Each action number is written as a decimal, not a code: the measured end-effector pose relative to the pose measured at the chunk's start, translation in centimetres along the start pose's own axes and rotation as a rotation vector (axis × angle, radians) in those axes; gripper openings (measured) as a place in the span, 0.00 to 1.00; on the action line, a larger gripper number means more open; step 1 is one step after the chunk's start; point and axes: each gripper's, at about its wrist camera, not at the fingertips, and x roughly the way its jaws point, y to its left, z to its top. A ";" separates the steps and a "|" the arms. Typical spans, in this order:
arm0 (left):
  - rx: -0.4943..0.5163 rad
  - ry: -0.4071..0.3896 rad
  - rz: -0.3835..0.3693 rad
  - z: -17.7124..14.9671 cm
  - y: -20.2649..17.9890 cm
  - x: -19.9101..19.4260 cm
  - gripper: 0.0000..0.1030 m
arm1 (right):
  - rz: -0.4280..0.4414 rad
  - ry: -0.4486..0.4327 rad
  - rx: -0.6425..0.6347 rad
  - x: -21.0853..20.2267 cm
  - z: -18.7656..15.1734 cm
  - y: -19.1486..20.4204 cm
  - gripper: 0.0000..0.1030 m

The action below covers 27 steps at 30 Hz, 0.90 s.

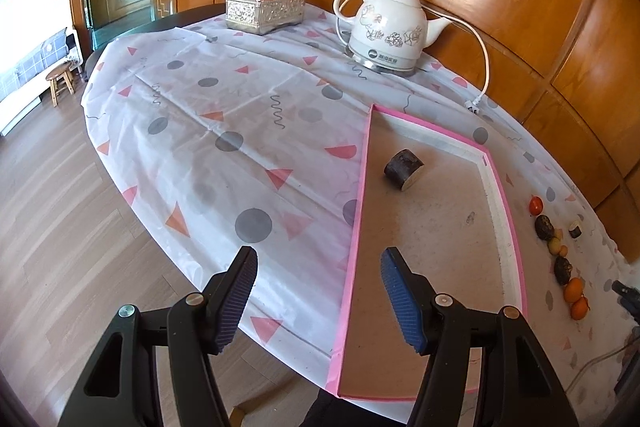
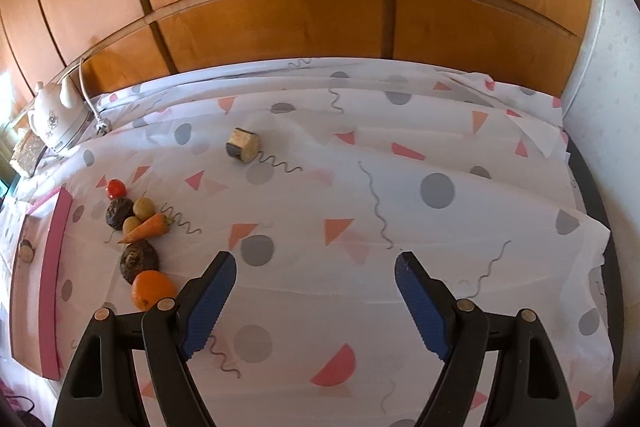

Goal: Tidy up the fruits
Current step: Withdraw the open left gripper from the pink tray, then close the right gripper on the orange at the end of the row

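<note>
The loose row of produce, a small red tomato [image 2: 116,188], two dark wrinkled round fruits [image 2: 119,213], two little yellow-green balls [image 2: 143,207], a short orange carrot [image 2: 146,229] and a round orange citrus fruit [image 2: 153,289], lies on the patterned white cloth of the worktop [image 2: 360,195], strung roughly from far to near just beside the pink-rimmed flat cardboard tray [image 2: 54,267]. The carrot's long axis runs slantwise, tip toward the tray and leafy end away from it. In the right wrist view the row sits to the left of the right tool [image 2: 315,259], with the orange citrus fruit close beside its left pad; in the left wrist view the same row lies well off to the right, beyond the tray's far rim, so the right hand is judged the nearer one for a pick. A dark stubby cut cylinder with a pale face [image 1: 404,170] already rests inside the tray, and a similar piece [image 2: 243,145] lies apart on the cloth further back. The left tool [image 1: 318,255] hovers over the tray's near edge. Both tools stand open, the right wider, and neither has hold of anything.
</note>
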 end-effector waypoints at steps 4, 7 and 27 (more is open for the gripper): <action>-0.007 0.004 -0.002 0.1 0.2 0.1 0.63 | 0.005 0.009 -0.018 0.4 0.0 1.1 0.81; -0.010 0.006 -0.003 0.1 0.4 0.2 0.63 | 0.013 0.017 -0.031 0.9 0.1 1.9 0.81; -0.035 0.030 0.004 -0.4 2.2 0.7 0.64 | 0.225 0.129 -0.291 2.8 -2.0 11.5 0.77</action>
